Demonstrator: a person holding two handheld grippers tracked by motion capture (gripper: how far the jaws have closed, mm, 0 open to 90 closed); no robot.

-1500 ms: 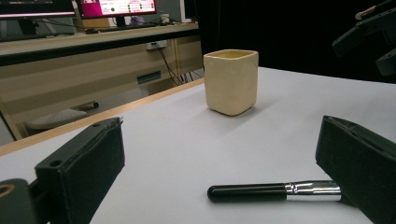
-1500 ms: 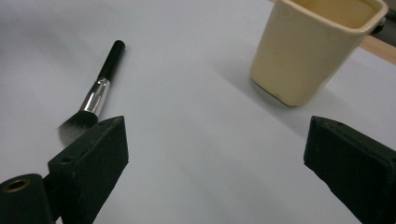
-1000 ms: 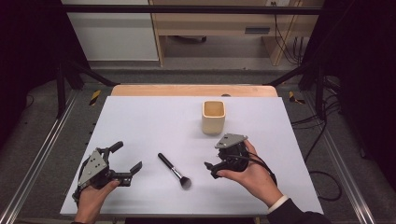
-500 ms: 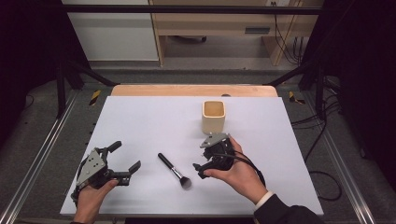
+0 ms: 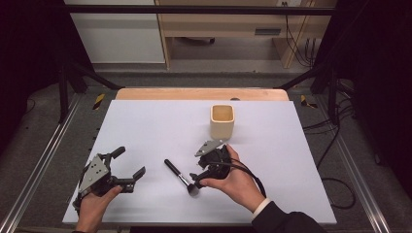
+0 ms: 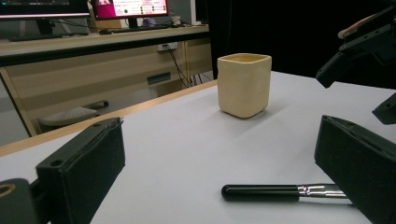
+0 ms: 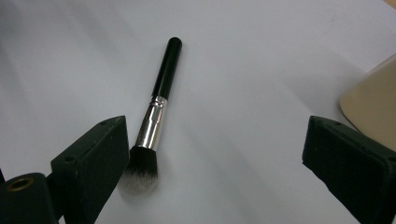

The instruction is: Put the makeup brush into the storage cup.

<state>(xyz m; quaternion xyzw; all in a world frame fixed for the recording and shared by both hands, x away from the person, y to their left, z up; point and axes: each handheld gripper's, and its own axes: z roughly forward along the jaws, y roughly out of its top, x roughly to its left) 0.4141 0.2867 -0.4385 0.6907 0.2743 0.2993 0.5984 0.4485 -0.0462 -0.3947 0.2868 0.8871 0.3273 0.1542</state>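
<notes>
A makeup brush [image 5: 179, 176] with a black handle, silver ferrule and dark bristles lies flat on the white tabletop [image 5: 145, 126]. A cream square cup [image 5: 222, 121] stands upright behind it. My right gripper [image 5: 195, 167] hovers open just right of the bristle end. In the right gripper view the brush [image 7: 156, 116] lies near the left jaw, nothing is held, and the cup [image 7: 373, 98] sits at the right edge. My left gripper [image 5: 130, 162] rests open at the table's front left. In the left gripper view the brush [image 6: 285, 192] and cup [image 6: 244, 84] lie ahead of it.
A wooden strip [image 5: 194, 93] borders the table's far edge, and metal frame rails [image 5: 43, 160] run along both sides. Cables [image 5: 335, 145] hang off to the right. A desk with monitors [image 6: 126, 9] stands beyond the table.
My right gripper has moved left and toward the front, from beside the cup to the brush's bristle end. The left gripper and the brush have stayed put.
</notes>
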